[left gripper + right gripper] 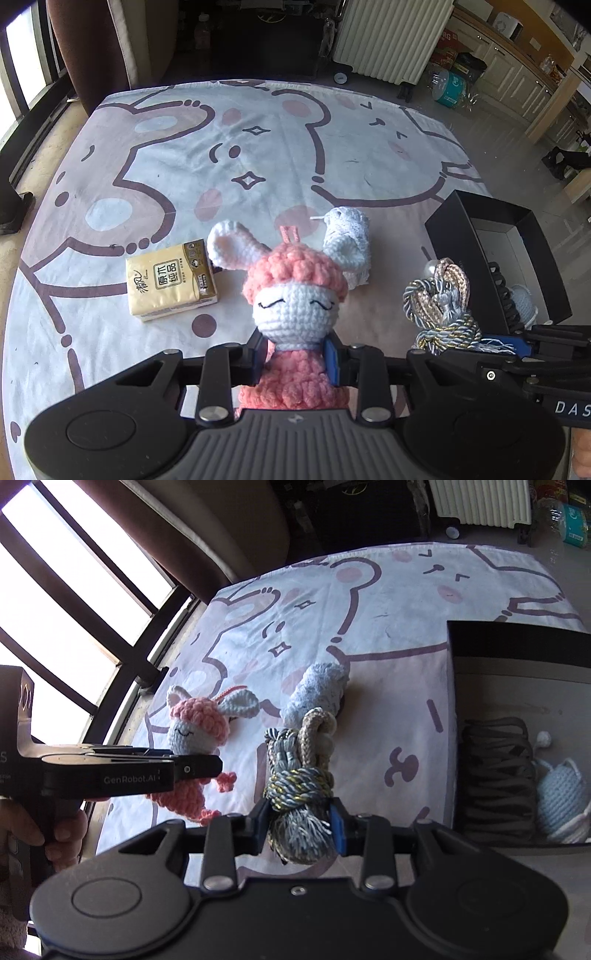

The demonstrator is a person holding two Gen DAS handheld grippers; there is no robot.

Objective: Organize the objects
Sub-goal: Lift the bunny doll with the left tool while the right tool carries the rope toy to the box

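My left gripper (295, 360) is shut on a pink and white crochet bunny (295, 299) and holds it by the body, head up; the bunny also shows in the right wrist view (197, 731). My right gripper (300, 825) is shut on a knotted bundle of grey, gold and beige cords (299, 771), seen from the left wrist too (441, 306). A black open box (517, 657) stands at the right, with a dark coiled cord (498, 775) and a light blue crochet toy (563, 797) inside.
A gold tissue pack (170, 280) lies on the cartoon-print cloth (258, 147) left of the bunny. A white knitted roll (351, 236) lies behind the bunny. A white radiator (391, 37) and windows (55, 590) stand beyond the cloth.
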